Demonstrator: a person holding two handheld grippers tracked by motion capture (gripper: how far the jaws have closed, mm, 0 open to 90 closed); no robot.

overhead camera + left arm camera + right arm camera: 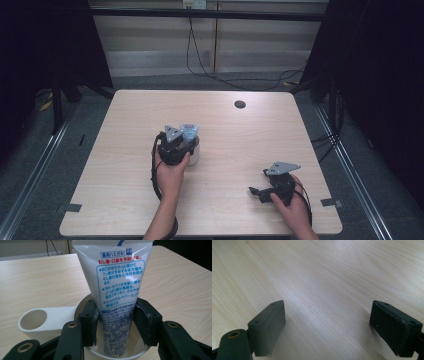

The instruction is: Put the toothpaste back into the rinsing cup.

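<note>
A white toothpaste tube (117, 275) with blue and red print stands cap-down in a white cup (50, 320) that has a round handle. The cup (195, 156) sits left of the middle of the table, and the tube's (189, 131) flat end sticks up out of it. My left gripper (116, 310) reaches into the cup with a pad on each side of the tube, close against it but not squeezing it. In the high view, the left gripper (179, 145) hides the cup's left side. My right gripper (327, 315) hovers open over bare wood, low at the front right (256, 193).
The pale wooden table (130, 200) has a dark round cable hole (240, 104) near its far edge. Black curtains and frame posts flank the table, and cables run over the grey floor behind it.
</note>
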